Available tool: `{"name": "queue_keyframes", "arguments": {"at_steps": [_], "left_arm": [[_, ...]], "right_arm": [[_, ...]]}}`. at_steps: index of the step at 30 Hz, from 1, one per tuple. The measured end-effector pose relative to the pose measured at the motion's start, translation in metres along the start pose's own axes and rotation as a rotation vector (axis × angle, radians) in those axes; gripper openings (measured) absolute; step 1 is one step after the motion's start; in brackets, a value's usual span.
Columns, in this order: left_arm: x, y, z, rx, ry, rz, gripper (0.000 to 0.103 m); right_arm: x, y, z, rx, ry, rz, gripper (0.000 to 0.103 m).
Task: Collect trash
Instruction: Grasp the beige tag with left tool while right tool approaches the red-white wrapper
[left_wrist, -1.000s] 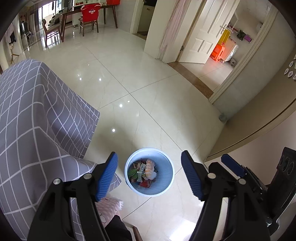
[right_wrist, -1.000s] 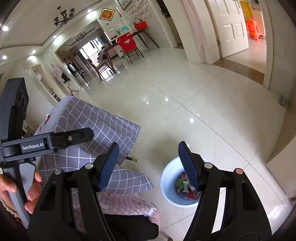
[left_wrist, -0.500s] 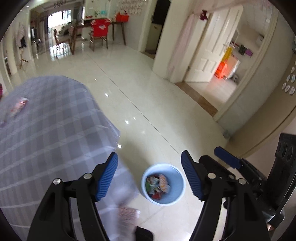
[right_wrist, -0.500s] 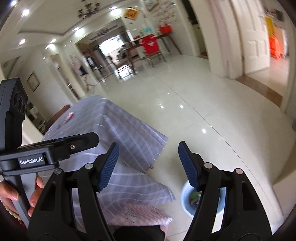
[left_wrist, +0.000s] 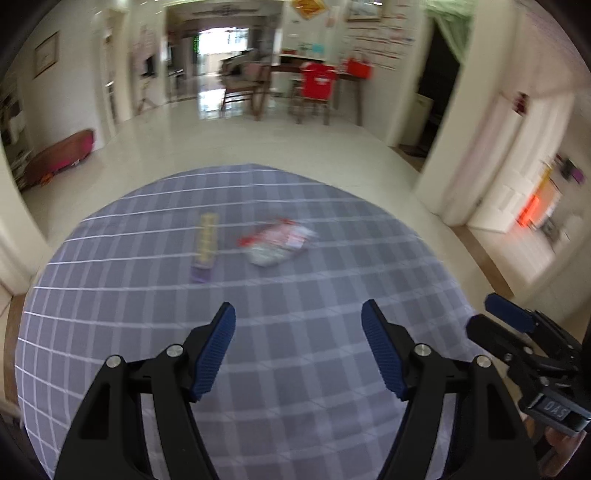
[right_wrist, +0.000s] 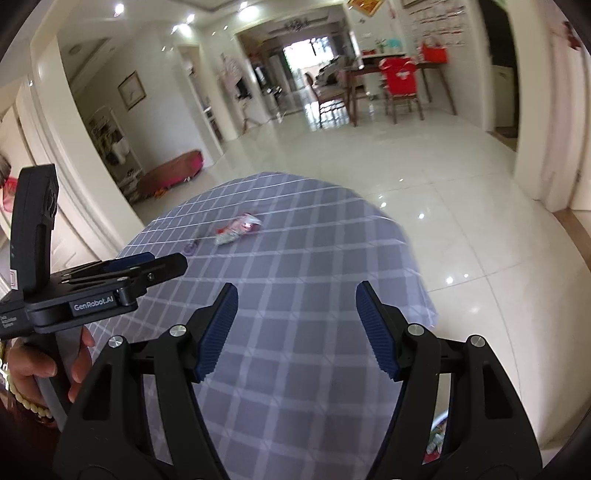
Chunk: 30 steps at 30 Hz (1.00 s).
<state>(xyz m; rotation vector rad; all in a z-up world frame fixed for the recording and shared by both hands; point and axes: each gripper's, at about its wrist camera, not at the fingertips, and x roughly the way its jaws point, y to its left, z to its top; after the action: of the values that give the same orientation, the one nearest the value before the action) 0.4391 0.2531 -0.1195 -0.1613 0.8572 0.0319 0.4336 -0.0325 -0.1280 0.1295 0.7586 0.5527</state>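
A red, white and silver wrapper (left_wrist: 277, 242) (right_wrist: 238, 229) lies on the grey checked tablecloth (left_wrist: 295, 369) (right_wrist: 303, 266), far side of the middle. Left of it lies a long yellow and purple packet (left_wrist: 205, 245), seen only as a purple end (right_wrist: 191, 248) in the right wrist view. My left gripper (left_wrist: 298, 332) hovers open over the near half of the cloth, well short of both, nothing between its blue pads. My right gripper (right_wrist: 293, 317) is open and empty too, over the cloth to the right. The trash bin (right_wrist: 439, 439) shows as a sliver behind the right finger.
The round table drops off to shiny tiled floor (right_wrist: 443, 192) on the right and beyond. A dining table with a red-covered chair (left_wrist: 317, 83) stands far back. A hand (right_wrist: 33, 365) holds the left gripper's handle at the left edge. A doorway (left_wrist: 535, 206) opens on the right.
Both grippers have swung up and away from the blue bin on the floor to over the table top. The bin has left the left view; the wrapper and packet now lie ahead. Jaws unchanged.
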Motion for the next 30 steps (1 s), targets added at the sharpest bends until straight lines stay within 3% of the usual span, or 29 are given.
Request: {"name": "queue_keyframes", "arguments": {"at_steps": [4,6,11,13,18,28,30], "left_arm": [[0.02,0.037,0.016,-0.052,-0.003,0.039,0.068],[0.035,0.048,0.022,-0.066,0.029,0.022,0.057],[0.066,0.058,0.037,-0.051,0.054,0.051,0.057],[0.075,0.063,0.04,-0.059,0.06,0.049,0.049],[0.085,0.065,0.042,-0.034,0.058,0.039,0.003],[0.07,0.069,0.044,-0.049,0.007,0.047,0.001],[0.068,0.068,0.045,-0.041,0.0,0.058,0.001]], "right_arm": [[0.041,0.015,0.024,-0.015,0.05,0.019,0.066],[0.062,0.022,0.034,-0.025,0.074,0.024,0.066],[0.106,0.029,0.052,-0.022,0.12,0.021,0.066],[0.118,0.031,0.056,-0.025,0.132,0.023,0.066],[0.144,0.032,0.065,-0.03,0.151,0.008,0.066],[0.173,0.051,0.073,-0.098,0.181,-0.017,0.065],[0.176,0.06,0.07,-0.156,0.183,-0.052,0.039]]}}
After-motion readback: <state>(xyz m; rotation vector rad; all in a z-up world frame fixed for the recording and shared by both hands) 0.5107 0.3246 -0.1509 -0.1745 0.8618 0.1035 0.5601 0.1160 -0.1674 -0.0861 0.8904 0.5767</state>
